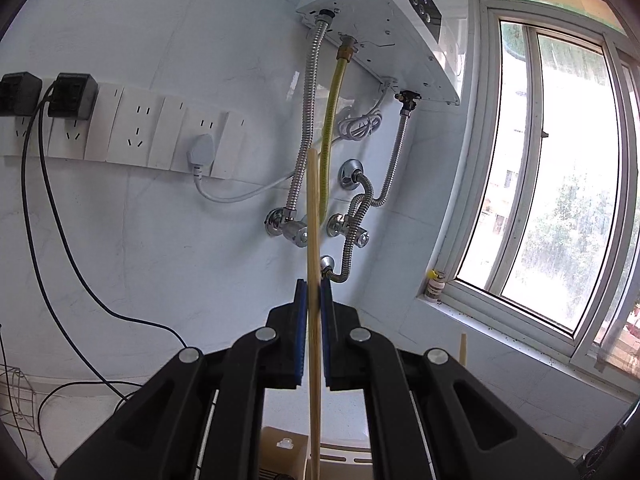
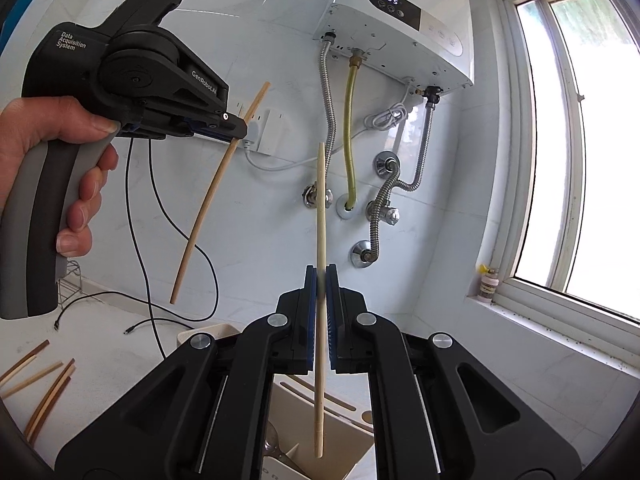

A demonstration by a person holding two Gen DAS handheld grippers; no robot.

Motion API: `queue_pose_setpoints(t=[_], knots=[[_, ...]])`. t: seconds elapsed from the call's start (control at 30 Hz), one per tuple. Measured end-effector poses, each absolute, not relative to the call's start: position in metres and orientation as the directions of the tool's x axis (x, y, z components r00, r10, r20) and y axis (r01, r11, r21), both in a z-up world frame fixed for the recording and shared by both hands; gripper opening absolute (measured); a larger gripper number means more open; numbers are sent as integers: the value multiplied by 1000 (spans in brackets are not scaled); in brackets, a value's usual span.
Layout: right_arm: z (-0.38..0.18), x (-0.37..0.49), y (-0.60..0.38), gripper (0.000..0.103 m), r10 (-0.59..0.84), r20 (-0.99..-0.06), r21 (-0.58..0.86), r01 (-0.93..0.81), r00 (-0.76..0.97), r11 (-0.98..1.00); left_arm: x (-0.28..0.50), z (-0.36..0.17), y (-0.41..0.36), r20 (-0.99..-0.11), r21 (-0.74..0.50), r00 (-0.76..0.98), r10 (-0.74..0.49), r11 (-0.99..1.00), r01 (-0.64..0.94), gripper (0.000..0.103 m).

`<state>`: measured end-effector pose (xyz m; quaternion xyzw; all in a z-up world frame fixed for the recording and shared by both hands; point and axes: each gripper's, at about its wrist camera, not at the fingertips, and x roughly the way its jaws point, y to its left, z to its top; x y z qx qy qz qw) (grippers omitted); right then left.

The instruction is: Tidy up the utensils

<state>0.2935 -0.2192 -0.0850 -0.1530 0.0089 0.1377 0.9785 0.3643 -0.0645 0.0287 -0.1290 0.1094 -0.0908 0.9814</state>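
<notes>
My left gripper [image 1: 314, 286] is shut on a pale wooden chopstick [image 1: 313, 220] that stands nearly upright between its blue pads, with its lower end out of sight. In the right wrist view, a hand holds that same left gripper [image 2: 240, 130] at upper left, its chopstick [image 2: 212, 196] slanting down to the left. My right gripper [image 2: 321, 274] is shut on a second pale chopstick [image 2: 321, 208], upright, whose lower tip hangs just above a beige utensil holder [image 2: 352, 464]. Several loose chopsticks [image 2: 44, 384] lie on the counter at lower left.
A white water heater [image 2: 404, 28] with metal hoses [image 2: 330, 120] and valves hangs on the wall ahead. A socket strip [image 1: 132, 132] with black cables [image 1: 60, 240] runs left. A window [image 1: 560, 184] and sill with a small jar [image 1: 435, 286] are right. A wire rack [image 1: 16, 400] stands far left.
</notes>
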Motion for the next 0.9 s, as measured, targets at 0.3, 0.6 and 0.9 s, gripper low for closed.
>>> queue_pose_setpoints(t=[0.3,0.6,0.9], knots=[[-107,314,-225,4,263,-94,-273,-278,960,921,397,-13,-68,-231,-273,960,-161,957,95,6],[-128,327,-233,4,265,-134,-251,-291,955,923,409,-43,-64,-280,-287,951,-130,957,47,6],[-140,329,-243,4,260,-163,-253,-295,952,921,409,-52,-62,-304,-312,945,-118,950,18,6]])
